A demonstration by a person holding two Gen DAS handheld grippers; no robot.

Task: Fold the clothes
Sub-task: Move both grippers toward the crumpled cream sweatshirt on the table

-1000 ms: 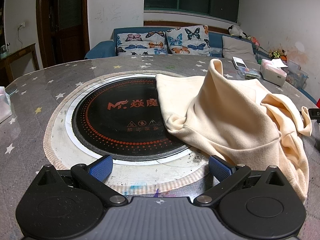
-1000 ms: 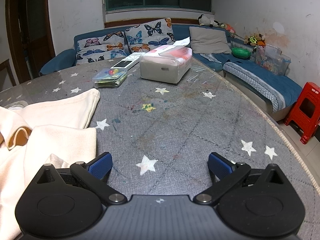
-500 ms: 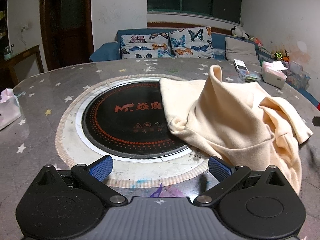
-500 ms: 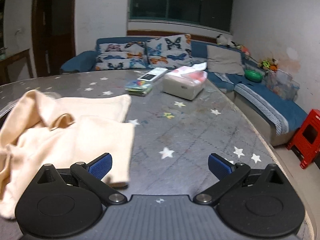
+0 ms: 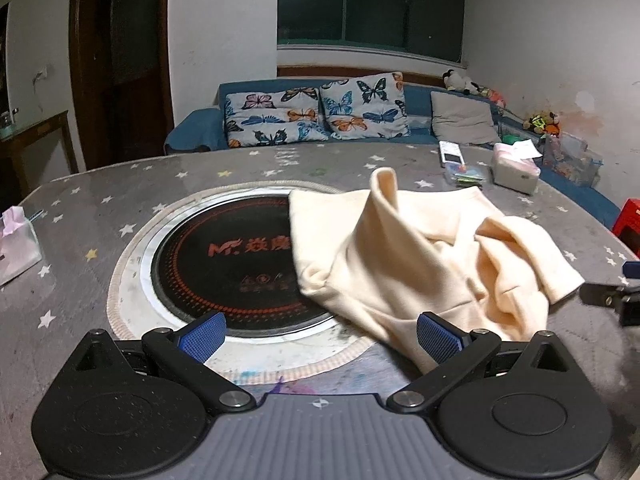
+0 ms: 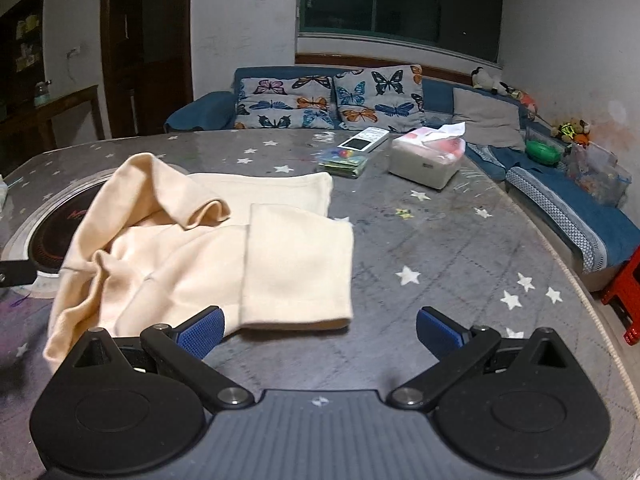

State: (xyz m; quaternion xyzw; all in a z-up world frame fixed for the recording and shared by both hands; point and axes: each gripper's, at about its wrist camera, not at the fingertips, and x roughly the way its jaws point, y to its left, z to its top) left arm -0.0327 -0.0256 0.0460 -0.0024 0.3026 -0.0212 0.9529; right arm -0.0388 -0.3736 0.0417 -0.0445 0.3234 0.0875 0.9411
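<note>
Two hand-held grippers hover over a star-patterned desk [image 6: 460, 264], each spread wide and holding nothing: the left hand-held gripper [image 5: 320, 338] and the right hand-held gripper [image 6: 320, 332]. A cream sweatshirt [image 6: 224, 248] lies crumpled between them, ahead and to the right of the left one, ahead and to the left of the right one, partly draped over a round induction cooktop [image 5: 224, 260] set into the desk. Risk, as a judgement: pinching only one layer of the bunched fabric would drag the heap instead of spreading it. Bare desk ahead and right of the right hand-held gripper offers working room; a tissue box [image 6: 428, 158] and a remote control [image 6: 364, 140] sit farther ahead, near the far edge.
</note>
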